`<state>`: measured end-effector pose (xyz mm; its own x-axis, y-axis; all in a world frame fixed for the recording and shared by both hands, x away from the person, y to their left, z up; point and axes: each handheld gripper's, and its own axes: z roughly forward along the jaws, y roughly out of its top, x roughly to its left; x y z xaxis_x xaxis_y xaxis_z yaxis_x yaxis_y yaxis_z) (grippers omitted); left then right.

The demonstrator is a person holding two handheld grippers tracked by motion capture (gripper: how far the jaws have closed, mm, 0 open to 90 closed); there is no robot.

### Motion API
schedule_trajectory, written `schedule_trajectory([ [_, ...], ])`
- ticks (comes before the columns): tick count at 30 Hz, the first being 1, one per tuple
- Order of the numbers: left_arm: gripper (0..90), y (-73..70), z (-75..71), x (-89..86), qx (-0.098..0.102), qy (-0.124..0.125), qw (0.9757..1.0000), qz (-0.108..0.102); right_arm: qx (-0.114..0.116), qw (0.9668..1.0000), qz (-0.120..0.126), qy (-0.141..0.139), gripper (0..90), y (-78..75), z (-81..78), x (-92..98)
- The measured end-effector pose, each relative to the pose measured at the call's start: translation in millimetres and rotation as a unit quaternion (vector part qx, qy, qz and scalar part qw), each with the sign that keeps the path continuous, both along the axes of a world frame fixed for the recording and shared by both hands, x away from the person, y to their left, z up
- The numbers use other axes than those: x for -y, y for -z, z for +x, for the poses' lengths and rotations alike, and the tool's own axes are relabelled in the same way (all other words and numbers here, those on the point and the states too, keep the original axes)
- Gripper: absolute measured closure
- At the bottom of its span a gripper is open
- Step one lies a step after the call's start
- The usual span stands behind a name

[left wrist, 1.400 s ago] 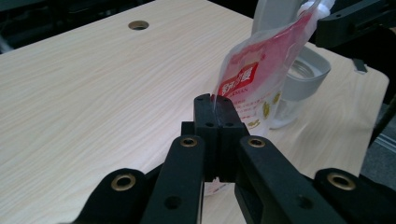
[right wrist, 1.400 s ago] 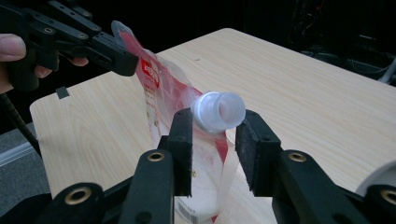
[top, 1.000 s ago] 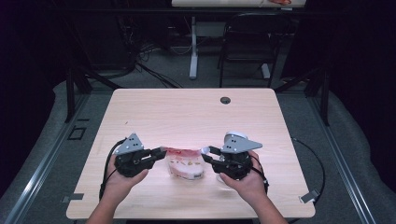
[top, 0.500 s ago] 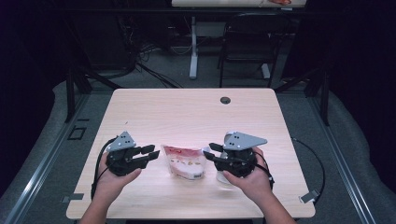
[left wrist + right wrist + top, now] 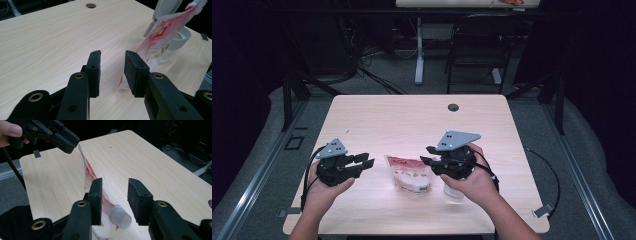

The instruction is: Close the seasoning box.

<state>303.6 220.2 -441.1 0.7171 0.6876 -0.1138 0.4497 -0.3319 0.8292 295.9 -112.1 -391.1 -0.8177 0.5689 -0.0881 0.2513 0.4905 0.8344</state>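
**Step in hand (judged): transfer of the pouch to one gripper.**

1. Left gripper point(image 5: 112, 56): the jaws have just been opening and now stand apart with nothing between them. The near corner of the pouch point(image 5: 160, 35) lies just beyond its right-hand pad, free of both pads.
2. Right gripper point(image 5: 115, 183): the jaws stand apart, with the pouch's pale spout cap point(image 5: 120, 217) low between them. The pouch film runs close along one pad. Whether either pad presses on the cap or film cannot be told.
3. Pouch position: one end sits at the right gripper's jaws. From there the pouch runs on edge toward the left gripper, and its far corner ends just short of that gripper's tips.
4. In the high view the pouch point(image 5: 409, 172) lies between the left gripper point(image 5: 368, 161) and the right gripper point(image 5: 427, 155), on the table point(image 5: 412, 120).
5. Beyond the pouch, as seen from the left gripper, a white round part point(image 5: 181, 40) rests on the table. Farther off is the table's cable hole point(image 5: 90, 5).

**Next move (judged):**

- Confirm that the right gripper has a firm hold at the spout before lifting further.
- If the cap is to be worked, bring the left gripper back onto the pouch body, pads square to the film, well clear of the cap.
- The thin film will likely buckle, so close slowly.
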Motion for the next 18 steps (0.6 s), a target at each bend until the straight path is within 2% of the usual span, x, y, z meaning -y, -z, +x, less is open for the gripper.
schedule_trajectory([
  [4, 67.0, 1.3, 0.8, -3.6, -0.006, -0.002, 1.0, 0.001, -0.008, 0.9998, -0.017, -0.002, 66.0, -3.9, 6.6, -8.0],
  [7, 67.1, 3.2, 1.6, -4.7, -0.012, 0.0, 0.9999, 0.004, -0.024, 0.9996, -0.017, -0.003, 64.5, -5.5, 11.4, -12.1],
  [13, 66.8, 4.8, 2.2, -4.6, -0.012, 0.0, 0.9998, 0.013, -0.025, 0.9994, -0.023, -0.007, 63.7, -9.4, 15.7, -18.9],
  [16, 66.6, 5.0, 2.4, -5.9, -0.012, -0.002, 0.9998, 0.014, -0.031, 0.999, -0.024, -0.019, 66.9, -12.3, 19.4, -24.8],
  [18, 66.0, 5.1, 2.3, -6.9, -0.012, -0.003, 0.9998, 0.012, -0.032, 0.9984, -0.035, -0.03, 68.8, -13.6, 22.0, -32.1],
])
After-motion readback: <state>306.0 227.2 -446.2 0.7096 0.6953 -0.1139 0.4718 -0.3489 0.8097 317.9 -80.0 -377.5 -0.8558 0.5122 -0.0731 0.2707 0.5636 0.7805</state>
